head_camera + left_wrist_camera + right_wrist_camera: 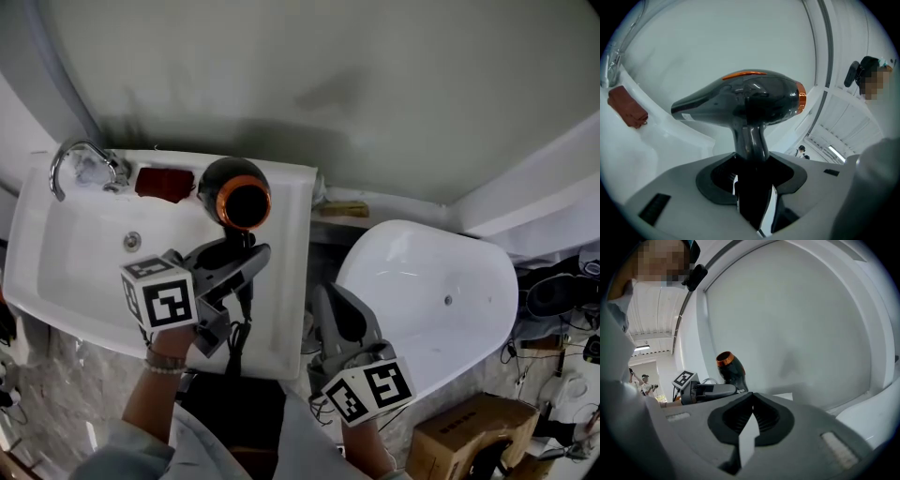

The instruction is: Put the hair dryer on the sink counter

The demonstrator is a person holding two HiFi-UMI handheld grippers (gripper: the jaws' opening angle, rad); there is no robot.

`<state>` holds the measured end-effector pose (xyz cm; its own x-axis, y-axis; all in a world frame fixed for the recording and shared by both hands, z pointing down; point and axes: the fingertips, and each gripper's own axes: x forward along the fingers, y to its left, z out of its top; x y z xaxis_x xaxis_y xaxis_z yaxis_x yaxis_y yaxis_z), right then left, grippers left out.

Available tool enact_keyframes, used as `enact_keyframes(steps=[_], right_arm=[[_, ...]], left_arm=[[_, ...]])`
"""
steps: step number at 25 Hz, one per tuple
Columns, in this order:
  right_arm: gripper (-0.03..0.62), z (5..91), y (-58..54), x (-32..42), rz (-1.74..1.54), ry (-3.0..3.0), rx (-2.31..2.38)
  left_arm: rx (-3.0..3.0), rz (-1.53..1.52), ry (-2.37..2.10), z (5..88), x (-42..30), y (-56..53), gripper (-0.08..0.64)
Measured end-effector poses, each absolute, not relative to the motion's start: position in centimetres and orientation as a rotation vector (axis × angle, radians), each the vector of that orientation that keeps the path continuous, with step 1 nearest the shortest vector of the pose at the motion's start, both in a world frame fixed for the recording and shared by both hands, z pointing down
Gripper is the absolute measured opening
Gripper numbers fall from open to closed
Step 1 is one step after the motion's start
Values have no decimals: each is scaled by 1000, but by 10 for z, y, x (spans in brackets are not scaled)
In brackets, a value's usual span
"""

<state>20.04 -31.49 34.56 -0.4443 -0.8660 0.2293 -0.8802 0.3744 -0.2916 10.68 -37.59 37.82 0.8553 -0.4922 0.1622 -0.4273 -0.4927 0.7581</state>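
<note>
Sink counter (289, 281) fills the left of the head view, toilet (422, 291) right of it, cardboard box (469, 431) at the bottom right corner

Hair dryer (239, 197), black with an orange ring, sits over the back right part of the counter, just right of the red cloth (164, 183). Can't tell if it touches the surface. Ring end faces up toward the head camera

Left gripper (246, 258) is clamped on the dryer's handle. Left gripper view: handle runs down between the pads, dryer body (740, 101) lies crosswise right above the jaws, red cloth (627, 107) off to the left. Black cord (234, 337) hangs from the handle over the counter's front edge

Right gripper (336, 309) is in the gap between counter and toilet, apart from the dryer. Jaws together, nothing between them (752, 401); from there the dryer (731, 369) shows ahead and to the left

Faucet (80, 159) at the back left corner, drain (132, 241) in the basin
</note>
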Motion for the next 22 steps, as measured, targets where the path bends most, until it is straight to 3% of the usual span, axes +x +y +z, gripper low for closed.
enact_keyframes(steps=[22], right_arm=[[-3,382,-354,174,651,-2534,1621]], left_arm=[[2045,208,-869,481,96,-438,186]])
